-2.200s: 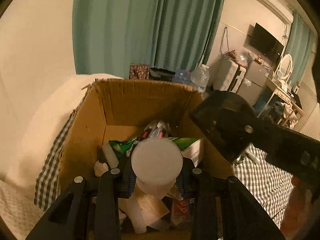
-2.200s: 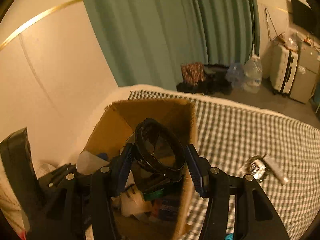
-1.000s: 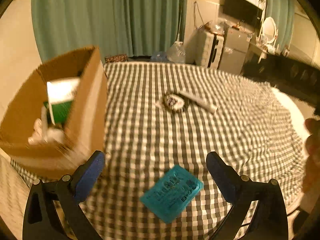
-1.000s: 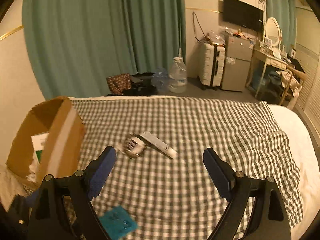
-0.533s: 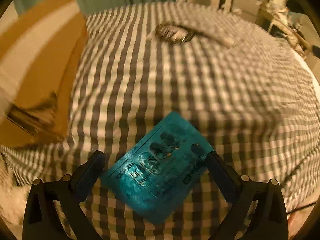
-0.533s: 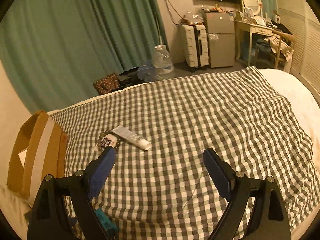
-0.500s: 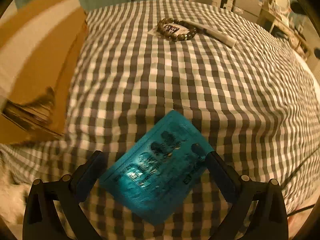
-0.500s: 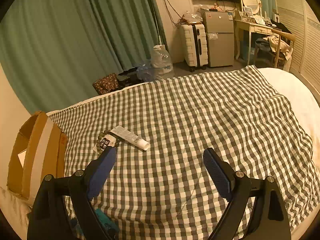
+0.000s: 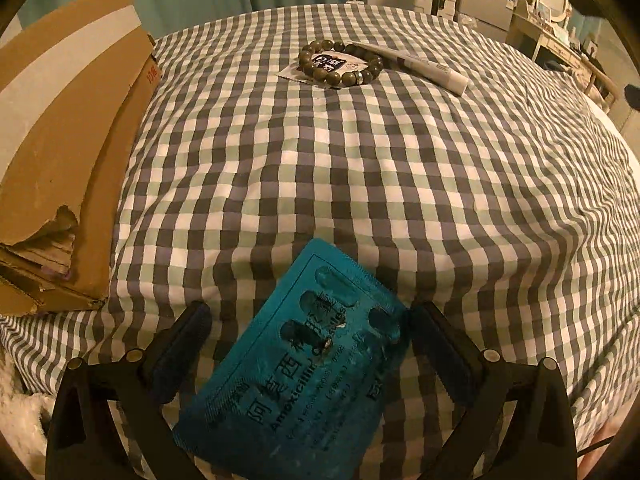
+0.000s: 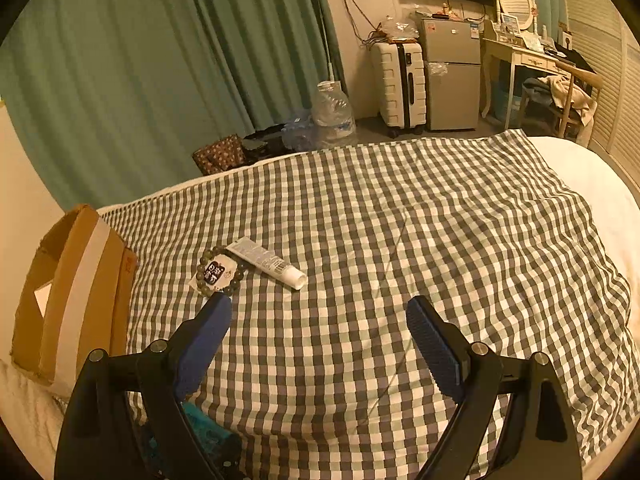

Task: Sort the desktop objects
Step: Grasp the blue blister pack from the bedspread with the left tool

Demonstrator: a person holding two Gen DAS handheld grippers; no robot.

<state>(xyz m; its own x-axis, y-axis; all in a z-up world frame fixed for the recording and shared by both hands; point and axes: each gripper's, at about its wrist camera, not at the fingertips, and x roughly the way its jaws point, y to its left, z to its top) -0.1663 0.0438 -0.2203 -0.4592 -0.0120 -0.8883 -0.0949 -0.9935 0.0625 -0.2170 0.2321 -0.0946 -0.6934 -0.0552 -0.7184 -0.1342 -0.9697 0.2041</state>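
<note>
A teal blister pack [image 9: 304,372] lies flat on the checked cloth [image 9: 360,168], at its near edge. My left gripper [image 9: 310,316] hangs low over it, open, a finger on either side; the right finger's tip is at the pack's corner, the left one stands apart. In the right wrist view my right gripper [image 10: 319,306] is open and empty above the cloth [image 10: 400,220]. Beyond its left finger lie a bead bracelet [image 10: 220,272] on a small sachet and a white tube [image 10: 268,262]. The same bracelet [image 9: 340,60] and tube [image 9: 416,66] are far ahead of the left gripper. A corner of the blister pack [image 10: 200,424] shows under the right gripper's left finger.
A cardboard box [image 9: 60,140] stands at the cloth's left edge, its flap [image 10: 72,292] up. Beyond the bed are green curtains [image 10: 160,60], a large water bottle [image 10: 332,116], a white suitcase [image 10: 400,84], a small fridge [image 10: 452,76] and a desk [image 10: 528,60].
Both grippers left the box, each without the thing it held there, and swung over the cloth. The left one then sank onto the blister pack, which now fills the lower view.
</note>
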